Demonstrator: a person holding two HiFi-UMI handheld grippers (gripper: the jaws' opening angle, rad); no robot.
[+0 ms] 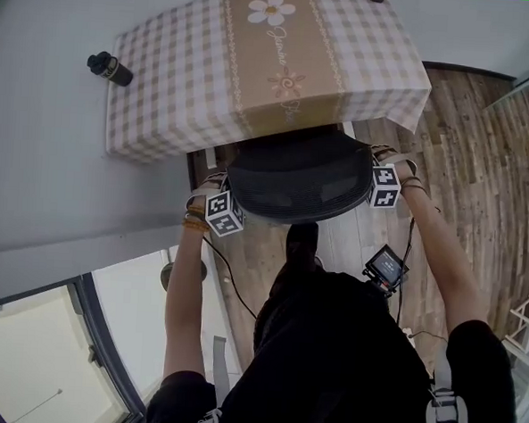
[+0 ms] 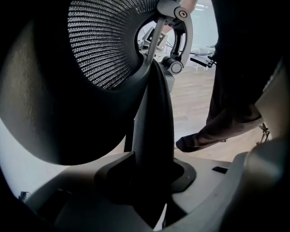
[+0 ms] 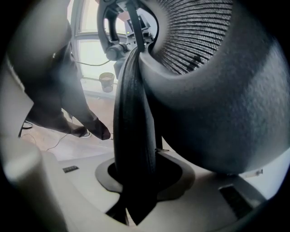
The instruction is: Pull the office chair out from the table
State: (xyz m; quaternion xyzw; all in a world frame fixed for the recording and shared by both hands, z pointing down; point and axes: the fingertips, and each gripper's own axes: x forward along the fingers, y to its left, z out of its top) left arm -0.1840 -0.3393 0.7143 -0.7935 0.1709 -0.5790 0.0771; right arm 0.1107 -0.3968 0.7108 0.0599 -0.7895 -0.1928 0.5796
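The office chair's black mesh backrest (image 1: 298,177) stands just in front of the table (image 1: 166,66), which wears a checked cloth with a flower runner. My left gripper (image 1: 214,185) sits at the backrest's left edge and my right gripper (image 1: 380,161) at its right edge. In the left gripper view the dark backrest rim (image 2: 154,136) runs straight between the pale jaws of the left gripper (image 2: 150,190), and they press on it. The right gripper view shows the same: the rim (image 3: 133,127) is clamped in the right gripper (image 3: 136,195). The chair's seat and base are hidden under the backrest.
A small dark bottle-like thing (image 1: 110,67) lies left of the table. Wood floor (image 1: 465,147) spreads to the right. A window frame (image 1: 88,312) runs along the lower left. My shoe (image 2: 195,140) is planted behind the chair. A cup (image 3: 106,81) stands by the window.
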